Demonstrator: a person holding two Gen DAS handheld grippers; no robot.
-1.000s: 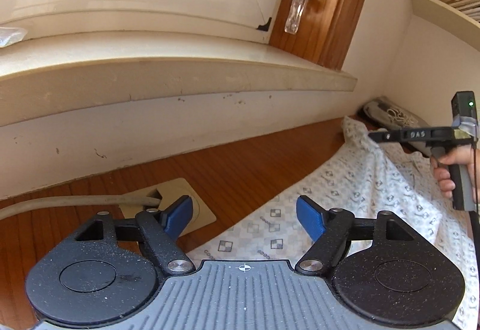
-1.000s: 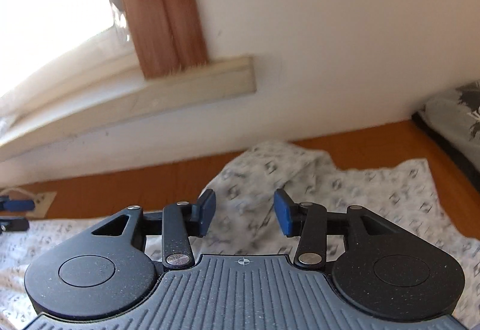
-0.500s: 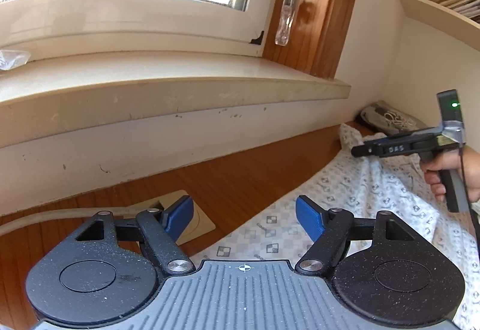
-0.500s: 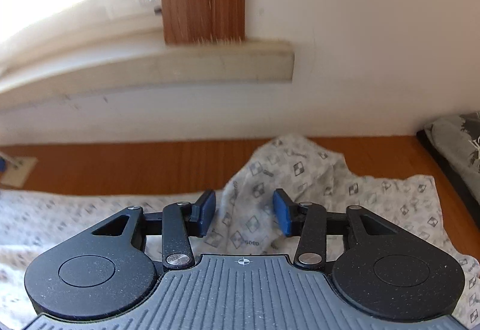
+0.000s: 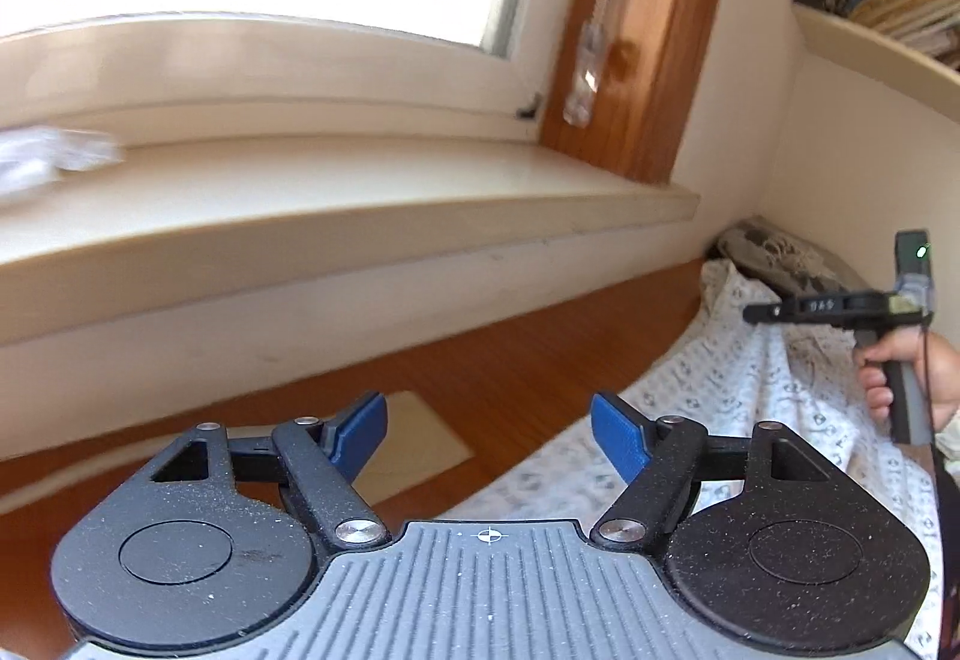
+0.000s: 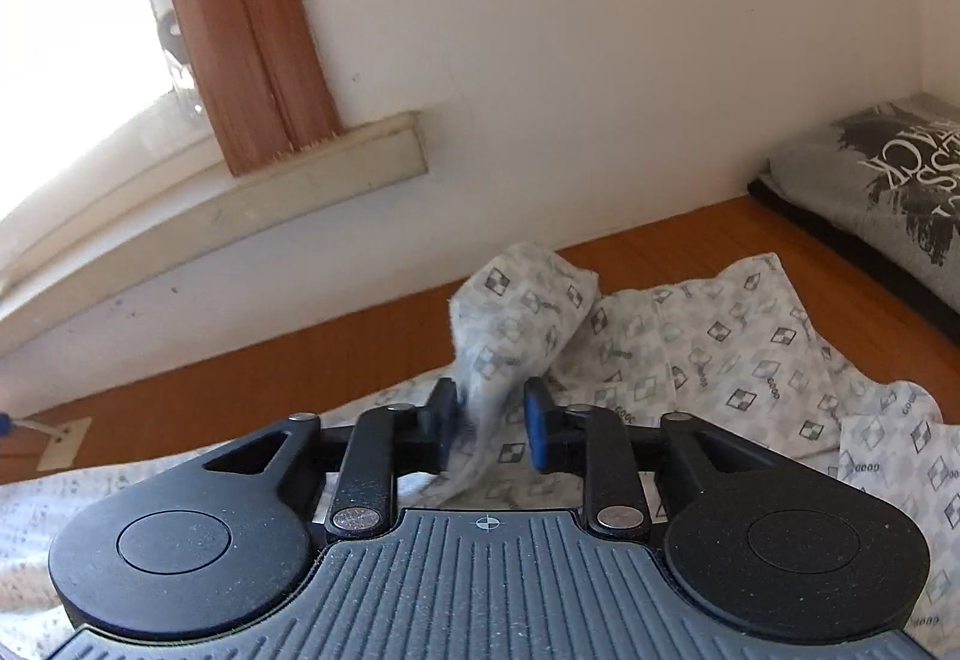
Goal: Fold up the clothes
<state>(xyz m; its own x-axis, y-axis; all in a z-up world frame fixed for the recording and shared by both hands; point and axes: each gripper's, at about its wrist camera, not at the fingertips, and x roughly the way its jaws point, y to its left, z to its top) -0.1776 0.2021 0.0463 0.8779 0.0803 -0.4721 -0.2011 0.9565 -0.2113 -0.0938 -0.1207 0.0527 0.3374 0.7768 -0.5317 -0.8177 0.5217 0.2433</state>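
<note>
Patterned garment half lifted off a wooden bench under a window.

Nearest the left wrist camera, the left gripper [image 5: 489,435] hangs with its blue-padded jaws spread wide and nothing between them, above the bare wood and the near edge of the garment [image 5: 744,396]. In the right wrist view, the right gripper [image 6: 487,429] has a raised fold of the garment [image 6: 708,354] rising between its jaws; the right pad stands off the fabric with a gap showing, so whether it is pinched I cannot tell. The rest of the cloth lies spread over the bench [image 6: 300,360]. Farther right, a person's hand [image 5: 906,372] grips that tool's handle. Beyond, a folded grey printed shirt [image 6: 882,186] sits in the corner, below the windowsill [image 5: 336,204].
</note>
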